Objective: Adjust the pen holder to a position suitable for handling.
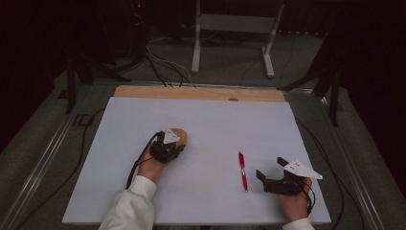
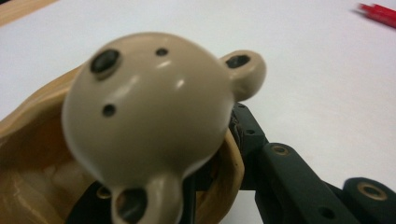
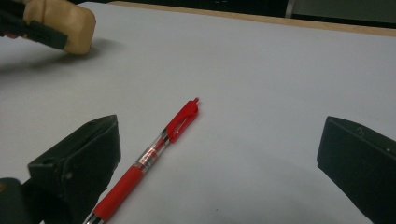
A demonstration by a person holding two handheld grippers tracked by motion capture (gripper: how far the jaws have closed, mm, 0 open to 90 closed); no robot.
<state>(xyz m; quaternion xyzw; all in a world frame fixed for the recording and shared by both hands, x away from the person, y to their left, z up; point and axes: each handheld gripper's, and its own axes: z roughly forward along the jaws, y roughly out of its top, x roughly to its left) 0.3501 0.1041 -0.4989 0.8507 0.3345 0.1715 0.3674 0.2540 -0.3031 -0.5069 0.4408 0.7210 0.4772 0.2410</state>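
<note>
- Left gripper (image 1: 168, 148): jaws clamped on tan bear-shaped holder (image 2: 149, 112), left-centre of tabletop (image 1: 210, 120).
- Holder looks hard, glossy, likely slippery; grip the body wall, not the ears.
- Right gripper (image 1: 272, 168): jaws wide, beside red pen (image 1: 243, 171).

Tan bear-faced toy (image 2: 149, 107) (blurred) clamped, red pen (image 2: 379, 13) beyond

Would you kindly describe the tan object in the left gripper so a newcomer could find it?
On the white table sheet, look left of centre, where the left gripper is shut on a tan bear-shaped toy. Unlike the slim red pen lying to its right, it is rounded, with small ears and dark dot eyes.
</note>
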